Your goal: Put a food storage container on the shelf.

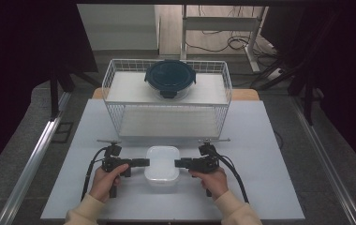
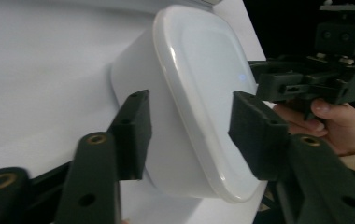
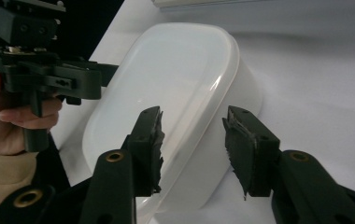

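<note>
Two grippers flank a lidded white box (image 1: 162,168) on the table (image 1: 260,140); a dark-lidded bowl (image 1: 169,78) sits atop a wire rack (image 1: 166,101). Left gripper (image 2: 189,133) view: open jaws straddle the box's rim, not pressing. Right gripper (image 3: 192,151) view: likewise.

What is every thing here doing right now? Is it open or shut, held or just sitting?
White container: lid on, upright on the table, not lifted.
Left gripper: jaws straddle the container's left edge, not clamped.
Right gripper: jaws straddle its right edge, not clamped.
Round container: dark lid shut, on the rack's top shelf.
Wire rack: upright, lower shelf bare.
</note>
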The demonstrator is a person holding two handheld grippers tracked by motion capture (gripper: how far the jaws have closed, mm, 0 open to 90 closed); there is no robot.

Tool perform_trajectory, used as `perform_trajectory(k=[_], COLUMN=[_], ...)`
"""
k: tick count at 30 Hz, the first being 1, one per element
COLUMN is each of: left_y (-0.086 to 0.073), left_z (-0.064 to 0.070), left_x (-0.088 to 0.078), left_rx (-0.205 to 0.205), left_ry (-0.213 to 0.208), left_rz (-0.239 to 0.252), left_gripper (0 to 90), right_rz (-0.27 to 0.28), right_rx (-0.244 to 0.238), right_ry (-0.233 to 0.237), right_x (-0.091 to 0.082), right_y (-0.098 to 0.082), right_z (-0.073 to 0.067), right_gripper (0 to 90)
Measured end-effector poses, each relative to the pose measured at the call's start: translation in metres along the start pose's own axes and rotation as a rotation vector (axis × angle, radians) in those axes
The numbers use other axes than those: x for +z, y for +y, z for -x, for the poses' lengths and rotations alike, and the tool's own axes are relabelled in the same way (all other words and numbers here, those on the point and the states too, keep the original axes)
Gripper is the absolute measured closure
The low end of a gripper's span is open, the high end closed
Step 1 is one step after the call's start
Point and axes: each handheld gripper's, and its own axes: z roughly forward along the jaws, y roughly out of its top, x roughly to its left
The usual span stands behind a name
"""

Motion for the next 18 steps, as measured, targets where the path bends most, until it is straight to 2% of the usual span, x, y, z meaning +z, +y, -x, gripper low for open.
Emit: perform_trajectory(k=[1,4,5,6,7,9,12,18], left_y=[0.000,-0.001,-0.001,-0.001,-0.001,-0.001,-0.002,-0.006], left_z=[0.000,0.000,-0.001,-0.001,0.001,0.002,0.004,0.013], left_x=[0.001,0.003,0.002,0.002,0.001,0.000,-0.001,-0.004], left_rx=[-0.004,-0.005,-0.011,-0.011,-0.021,-0.026,-0.024,0.020], left_ry=[-0.011,-0.003,-0.004,-0.004,0.000,0.008,0.014,0.036], left_rz=[-0.010,-0.021,-0.022,-0.022,-0.008,-0.001,0.002,0.010], left_gripper=[55.3,59.0,61.2,62.3,64.8,68.4,68.6,70.8], right_rz=[-0.001,-0.009,-0.006,-0.006,-0.001,0.006,0.011,0.025], right_rx=[0.013,0.033,0.053,0.053,0.078,0.094,0.114,0.122], right_ry=[0.017,0.037,0.043,0.043,0.044,0.043,0.046,0.038], right_x=[0.000,0.000,0.000,0.000,0.000,-0.001,-0.001,-0.007], right_y=[0.000,-0.001,-0.002,-0.002,-0.003,-0.004,-0.005,-0.010], right_z=[0.001,0.002,0.003,0.003,0.003,0.003,0.003,-0.003], right_gripper=[59.8,61.7,62.6,62.6,64.7,66.1,67.1,70.6])
